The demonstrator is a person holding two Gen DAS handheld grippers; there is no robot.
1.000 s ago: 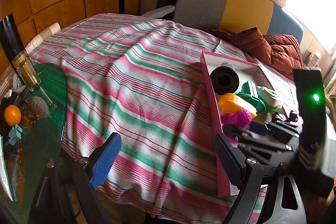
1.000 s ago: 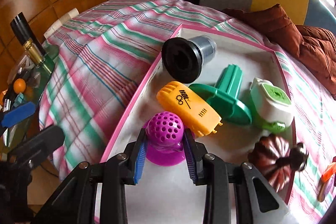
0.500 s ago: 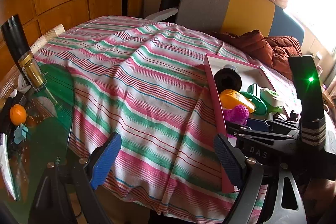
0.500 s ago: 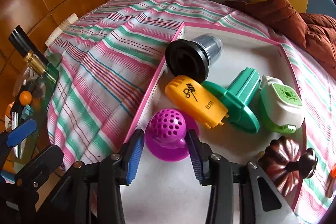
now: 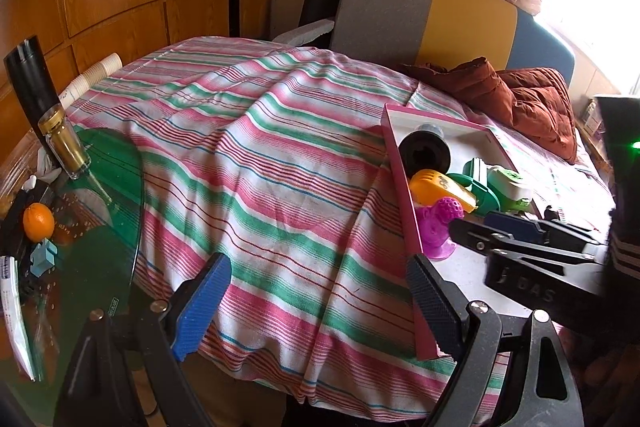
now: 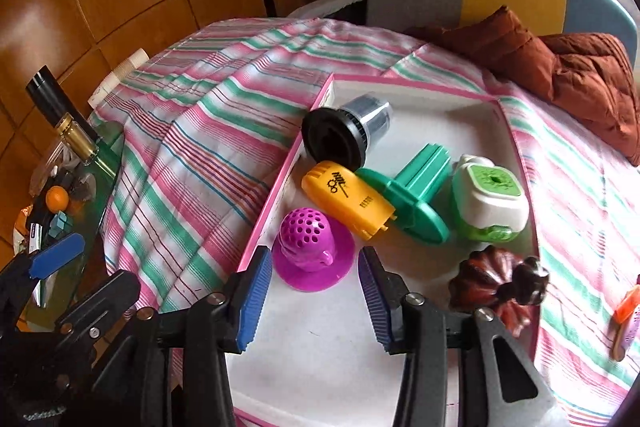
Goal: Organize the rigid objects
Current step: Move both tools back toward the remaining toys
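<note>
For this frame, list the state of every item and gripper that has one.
Right gripper: open, empty
Left gripper: open, empty
Purple strainer: upright in tray
Black cup: on its side
Yellow piece: lying flat
Green stand: tipped over
Tray: holding six items

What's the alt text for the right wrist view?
The open right gripper hangs just short of a purple perforated toy standing in a pink-rimmed tray. Behind it lie a yellow piece, a green piece, a black cup, a green-white gadget and a brown mold, all on a striped cloth.
</note>
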